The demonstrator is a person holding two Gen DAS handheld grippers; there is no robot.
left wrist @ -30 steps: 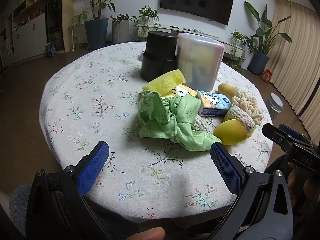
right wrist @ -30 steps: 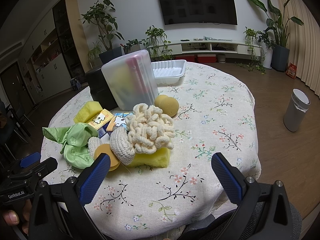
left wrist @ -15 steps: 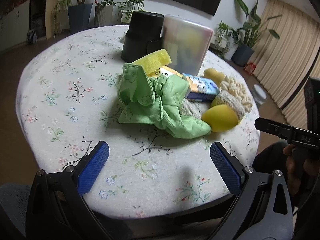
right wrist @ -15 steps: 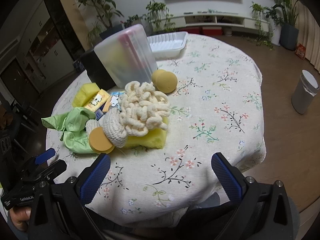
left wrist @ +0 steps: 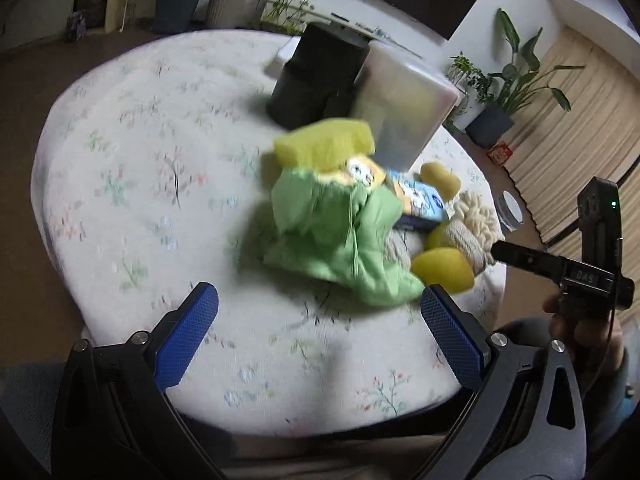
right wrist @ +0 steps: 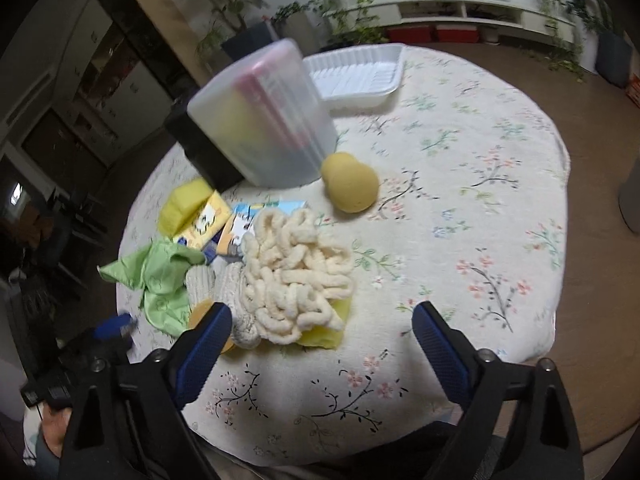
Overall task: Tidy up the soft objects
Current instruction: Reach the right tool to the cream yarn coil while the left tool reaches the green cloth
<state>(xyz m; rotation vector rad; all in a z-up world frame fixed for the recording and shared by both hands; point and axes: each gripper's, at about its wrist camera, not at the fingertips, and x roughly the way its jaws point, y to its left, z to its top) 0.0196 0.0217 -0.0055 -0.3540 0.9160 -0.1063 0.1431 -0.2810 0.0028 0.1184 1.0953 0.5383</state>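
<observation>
The soft pile (right wrist: 280,276) sits centre-left on the worktop (right wrist: 480,200). Right gripper (right wrist: 320,344) fingers, spread and empty, have just been narrowing; left gripper (left wrist: 320,336) fingers are spread, empty. Tangled items may drag neighbours off the edge.

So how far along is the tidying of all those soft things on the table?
Barely begun, it seems. The frosted plastic box already shows some things inside. Nothing is in hand: the left gripper is open and empty, and the right gripper, its jaws just narrowing, has nothing between them. Still loose on the floral tablecloth: the green cloth, cream chenille mitt, yellow sponge and round tan sponge.
</observation>
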